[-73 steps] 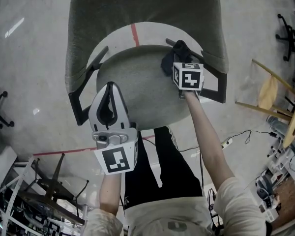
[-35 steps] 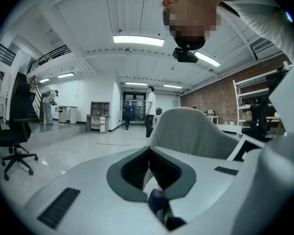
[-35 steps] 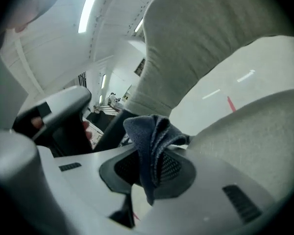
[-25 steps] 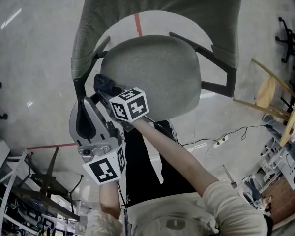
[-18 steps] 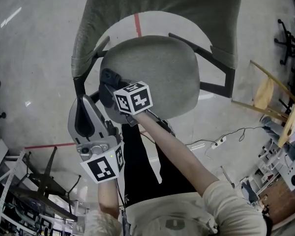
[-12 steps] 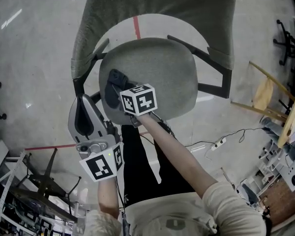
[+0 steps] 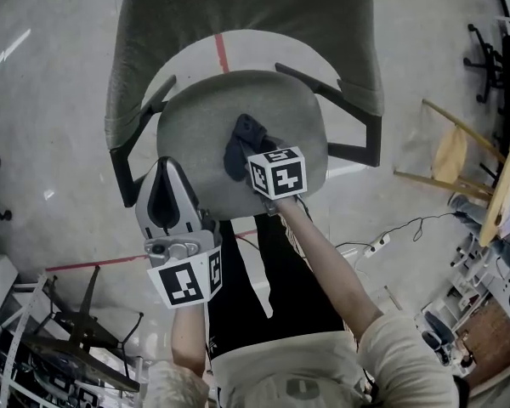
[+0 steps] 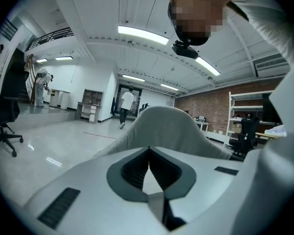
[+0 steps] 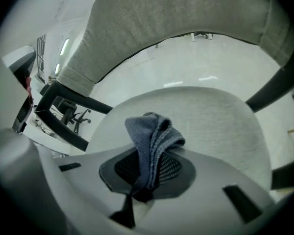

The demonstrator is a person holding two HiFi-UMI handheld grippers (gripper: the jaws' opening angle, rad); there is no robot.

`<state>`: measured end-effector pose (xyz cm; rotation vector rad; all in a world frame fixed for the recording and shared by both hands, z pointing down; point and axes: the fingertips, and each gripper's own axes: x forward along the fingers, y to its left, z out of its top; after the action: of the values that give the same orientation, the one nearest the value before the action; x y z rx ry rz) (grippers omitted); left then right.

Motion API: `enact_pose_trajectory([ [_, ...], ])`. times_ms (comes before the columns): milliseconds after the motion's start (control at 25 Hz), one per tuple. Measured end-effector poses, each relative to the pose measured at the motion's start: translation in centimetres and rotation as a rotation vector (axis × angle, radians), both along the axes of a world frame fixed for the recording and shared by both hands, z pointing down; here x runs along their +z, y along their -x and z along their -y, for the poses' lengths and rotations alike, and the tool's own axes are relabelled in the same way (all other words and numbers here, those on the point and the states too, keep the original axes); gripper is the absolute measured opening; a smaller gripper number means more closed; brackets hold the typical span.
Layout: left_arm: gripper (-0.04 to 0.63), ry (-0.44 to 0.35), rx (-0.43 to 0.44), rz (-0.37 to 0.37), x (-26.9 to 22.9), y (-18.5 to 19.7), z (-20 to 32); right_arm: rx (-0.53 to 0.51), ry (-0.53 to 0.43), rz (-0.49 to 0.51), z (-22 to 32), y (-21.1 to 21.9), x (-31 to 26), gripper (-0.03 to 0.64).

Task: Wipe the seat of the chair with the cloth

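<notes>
Cloth (image 7: 237, 144) moved from seat's (image 7: 191, 121) left edge to centre

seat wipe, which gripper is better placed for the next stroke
Right. The right gripper is shut on the cloth, over the middle of the seat. The left gripper is shut, empty, and off by the seat's front left edge.

Legible text, brands, numbers, signs: none that I can read in any view.
Item 1: left marker cube (image 7: 187, 283), with black-and-white square code patterns, not letters.
Item 2: right marker cube (image 7: 278, 173), with the same kind of pattern, likewise unreadable as text.
</notes>
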<state>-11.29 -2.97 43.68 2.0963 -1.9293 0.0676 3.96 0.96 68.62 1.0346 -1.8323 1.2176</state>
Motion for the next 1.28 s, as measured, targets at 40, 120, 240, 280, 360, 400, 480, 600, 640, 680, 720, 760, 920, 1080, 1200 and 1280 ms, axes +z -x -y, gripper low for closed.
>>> enact_pose_trajectory([
  [40, 0.015, 0.0, 0.009, 0.004, -0.1, -0.4, 0.1, 0.011, -0.003, -0.023, 0.1, -1.5, 0.0, 0.057],
  [120, 0.015, -0.001, 0.024, 0.008, -0.3, -0.9, 0.4, 0.026, -0.007, -0.068, 0.2, -4.3, -0.2, 0.057],
  [240, 0.015, -0.005, 0.035, 0.02, -0.4, -1.2, 0.9, 0.03, -0.019, -0.148, 0.6, -8.3, -0.1, 0.057],
  [280, 0.015, -0.007, 0.036, 0.024, -0.4, -1.2, 1.0, 0.035, -0.021, -0.173, 0.7, -9.4, -0.2, 0.057],
  [360, 0.015, -0.006, 0.038, 0.03, -0.5, -1.2, 1.1, 0.045, -0.027, -0.231, 1.0, -11.6, -0.3, 0.057],
  [400, 0.015, -0.004, 0.04, 0.032, -0.4, -1.4, 1.1, 0.046, -0.031, -0.264, 1.1, -12.7, -0.3, 0.057],
  [480, 0.015, -0.002, 0.046, 0.034, -0.4, -1.8, 1.2, 0.05, -0.039, -0.32, 1.2, -14.5, -0.4, 0.057],
  [600, 0.015, -0.002, 0.06, 0.033, -0.5, -2.3, 1.1, 0.06, -0.046, -0.384, 1.2, -16.0, -0.7, 0.057],
  [640, 0.015, -0.002, 0.064, 0.032, -0.5, -2.5, 1.1, 0.073, -0.042, -0.4, 1.1, -16.4, -0.8, 0.057],
  [680, 0.015, -0.002, 0.068, 0.031, -0.5, -2.7, 1.0, 0.093, -0.034, -0.415, 1.1, -16.9, -0.8, 0.057],
  [720, 0.015, -0.001, 0.07, 0.029, -0.4, -2.9, 1.0, 0.116, -0.024, -0.431, 1.1, -17.3, -0.8, 0.057],
  [760, 0.015, -0.001, 0.071, 0.027, -0.4, -3.0, 0.9, 0.137, -0.017, -0.449, 1.1, -17.8, -0.8, 0.057],
  [920, 0.015, 0.001, 0.07, 0.028, -0.3, -3.0, 0.7, 0.186, -0.013, -0.522, 1.0, -18.8, -1.0, 0.057],
  [1080, 0.015, 0.004, 0.061, 0.032, -0.2, -2.7, 0.6, 0.2, -0.039, -0.563, 1.4, -18.9, -0.9, 0.057],
  [1200, 0.015, 0.007, 0.056, 0.035, -0.1, -2.4, 0.5, 0.187, -0.052, -0.571, 1.4, -18.9, -0.8, 0.057],
  [1280, 0.015, 0.007, 0.052, 0.036, 0.0, -2.3, 0.6, 0.183, -0.059, -0.571, 1.5, -18.8, -0.8, 0.057],
])
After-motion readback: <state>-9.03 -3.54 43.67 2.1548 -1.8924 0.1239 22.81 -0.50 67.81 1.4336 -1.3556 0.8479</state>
